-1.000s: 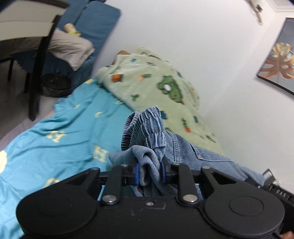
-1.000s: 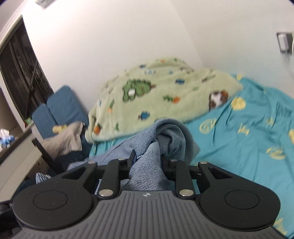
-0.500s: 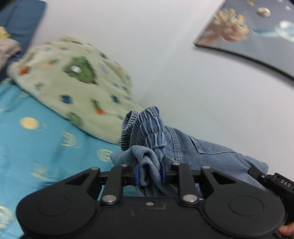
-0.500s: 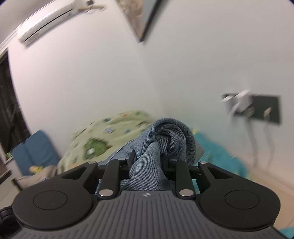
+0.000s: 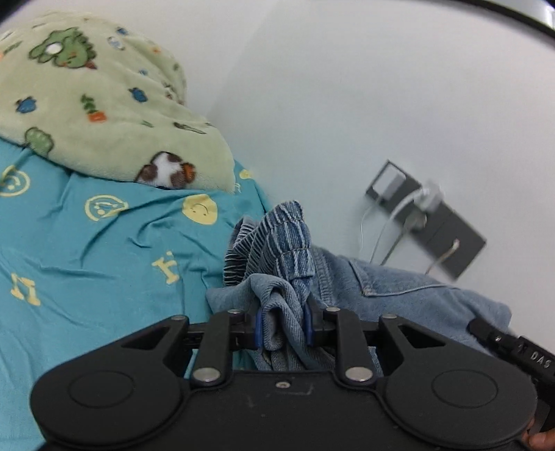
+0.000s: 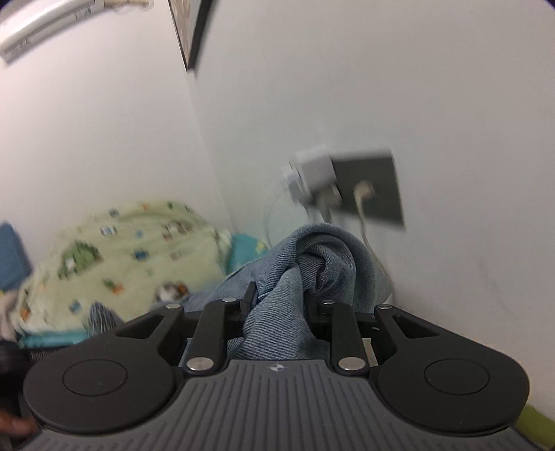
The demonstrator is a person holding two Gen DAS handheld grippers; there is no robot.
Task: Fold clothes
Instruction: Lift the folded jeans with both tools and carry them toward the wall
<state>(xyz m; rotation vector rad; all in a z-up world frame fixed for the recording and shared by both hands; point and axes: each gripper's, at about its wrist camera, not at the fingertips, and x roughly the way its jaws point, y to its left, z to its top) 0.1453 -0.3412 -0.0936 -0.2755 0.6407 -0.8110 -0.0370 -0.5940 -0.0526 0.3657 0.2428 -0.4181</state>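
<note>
The denim garment [image 5: 399, 291], a faded blue twill with stitched seams, a patch pocket and a gathered, ribbed waistband, hung bunched between both tools, lifted above the bed beside the wall. The left tongs [image 5: 282, 328] were pressed onto a thick wad of its soft fabric, blue pads squeezing a fold just below the ruffled waistband. The right tongs [image 6: 279, 305] pinched another twisted roll of the same denim [image 6: 312, 263], whose diagonal weave showed clearly in the right wrist view.

Beneath the cloth lay the bed [image 5: 86, 249], covered in a wrinkled teal sheet printed with pale yellow smiley faces, notes and letters. At its far end sat a fluffy pale green blanket [image 5: 104, 100], heaped and rounded, patterned with small cartoon animals; in the right wrist view it was blurred [image 6: 121, 260]. The plain white wall [image 5: 347, 104] stood close behind the garment, carrying a dark grey socket plate [image 5: 433, 222] with white plugs and thin cables hanging down. A dark picture frame edge [image 6: 189, 34] and a white air conditioner [image 6: 45, 24] sat high on the walls.
</note>
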